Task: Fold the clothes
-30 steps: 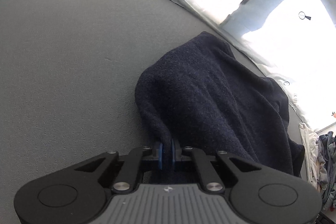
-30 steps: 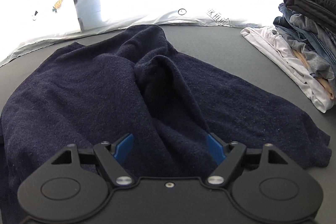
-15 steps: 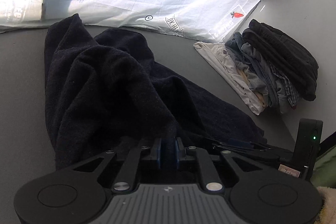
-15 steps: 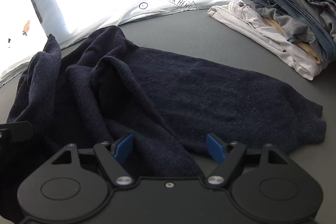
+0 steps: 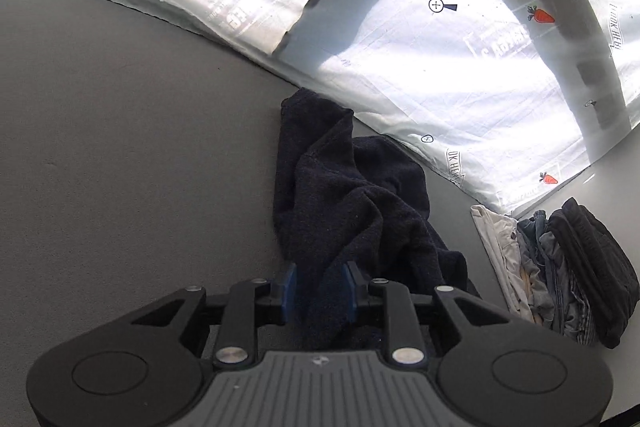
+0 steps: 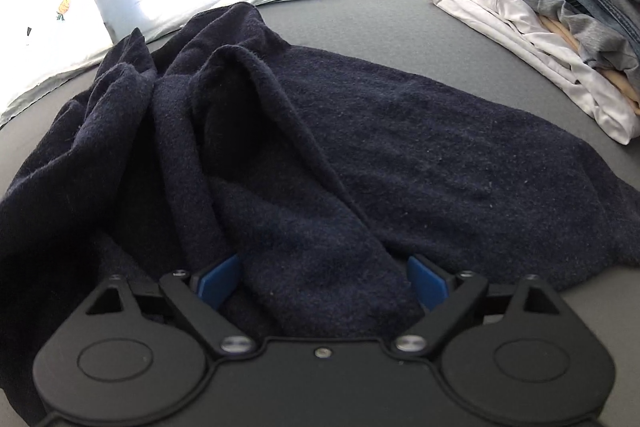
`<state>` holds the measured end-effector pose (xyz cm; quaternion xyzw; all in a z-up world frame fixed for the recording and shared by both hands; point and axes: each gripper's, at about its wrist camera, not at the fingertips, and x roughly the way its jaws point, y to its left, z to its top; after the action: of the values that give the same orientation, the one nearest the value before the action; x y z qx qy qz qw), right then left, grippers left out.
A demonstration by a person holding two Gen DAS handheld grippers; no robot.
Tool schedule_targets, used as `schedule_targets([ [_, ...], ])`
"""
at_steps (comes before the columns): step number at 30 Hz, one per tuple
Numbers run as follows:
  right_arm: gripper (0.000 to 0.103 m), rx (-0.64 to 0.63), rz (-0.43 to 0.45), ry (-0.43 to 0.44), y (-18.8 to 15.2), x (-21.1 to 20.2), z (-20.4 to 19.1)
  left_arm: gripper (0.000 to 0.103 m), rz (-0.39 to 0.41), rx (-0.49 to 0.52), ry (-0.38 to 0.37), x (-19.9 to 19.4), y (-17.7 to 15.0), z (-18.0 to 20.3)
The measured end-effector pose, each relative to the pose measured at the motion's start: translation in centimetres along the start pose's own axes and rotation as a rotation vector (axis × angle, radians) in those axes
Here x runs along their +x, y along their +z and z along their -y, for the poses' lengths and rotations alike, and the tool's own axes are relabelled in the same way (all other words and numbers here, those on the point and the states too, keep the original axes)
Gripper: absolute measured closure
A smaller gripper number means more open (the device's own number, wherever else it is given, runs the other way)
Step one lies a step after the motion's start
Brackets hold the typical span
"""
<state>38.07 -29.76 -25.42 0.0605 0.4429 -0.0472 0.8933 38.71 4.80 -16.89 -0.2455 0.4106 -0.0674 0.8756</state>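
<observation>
Sweater: dark navy sweater (image 6: 304, 155) is lying rumpled on the grey table (image 5: 120, 131), more bunched than a second ago.
Left gripper (image 5: 319, 291): jaws are opening, a fold still lying between pads, earlier clamped.
Right gripper (image 6: 322, 277): jaws are spreading wider, straddling a fold, not pressing.
Surroundings: folded pile (image 6: 568, 15) is sitting at right.

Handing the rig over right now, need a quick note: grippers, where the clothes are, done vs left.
Left gripper: jaws opening, a fold of the navy sweater between the pads.
Right gripper: jaws opening wide, astride a ridge of the sweater, not gripping.
Sweater: bunched and creased on the grey table, not folded yet.
Done: stack of folded clothes at the table's right.
Left: spread the sweater flat, fold it, probably add it to the stack.
</observation>
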Motion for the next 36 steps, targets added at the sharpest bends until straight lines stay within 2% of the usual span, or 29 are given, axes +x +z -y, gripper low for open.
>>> schedule_targets([
  [2,0.000,0.003,0.013,0.005,-0.1,0.1,0.0,0.075,-0.069,0.013,0.026,1.1,-0.6,-0.1],
  [4,0.000,0.001,0.033,0.000,-0.3,0.1,-0.2,0.075,-0.098,-0.004,-0.003,1.5,-1.0,-0.4],
  [9,0.000,-0.027,0.126,-0.010,-1.4,0.1,-0.1,0.062,-0.074,-0.010,-0.031,0.8,-0.5,-0.5],
  [12,0.000,-0.046,0.201,-0.018,-2.4,0.2,0.0,0.059,-0.060,-0.026,-0.065,0.0,-0.6,-0.6],
  [15,0.000,-0.048,0.254,-0.014,-3.1,0.2,0.2,0.058,-0.081,0.020,-0.021,0.5,-1.0,0.2],
  [19,0.000,-0.048,0.261,-0.013,-3.2,0.2,0.2,0.060,-0.128,0.064,-0.010,1.6,-2.1,0.7],
  [20,0.000,-0.047,0.261,-0.013,-3.2,0.2,0.2,0.062,-0.130,0.065,-0.003,1.8,-2.2,0.6],
  [23,0.000,-0.047,0.263,-0.011,-3.2,0.1,0.2,0.097,-0.129,0.050,0.014,2.1,-2.4,0.2],
  [25,0.000,-0.046,0.263,-0.010,-3.2,0.1,0.2,0.098,-0.095,0.057,0.046,1.6,-2.2,0.1],
  [29,0.000,-0.046,0.263,-0.008,-3.2,0.1,0.2,0.098,0.017,0.118,0.164,-0.8,-0.9,0.5],
  [33,0.000,-0.046,0.263,-0.007,-3.2,0.1,0.2,0.098,0.179,0.069,0.294,-5.4,2.2,-0.8],
  [36,0.000,-0.046,0.263,-0.007,-3.2,0.1,0.2,0.098,0.301,0.088,0.432,-9.3,4.7,-1.9],
])
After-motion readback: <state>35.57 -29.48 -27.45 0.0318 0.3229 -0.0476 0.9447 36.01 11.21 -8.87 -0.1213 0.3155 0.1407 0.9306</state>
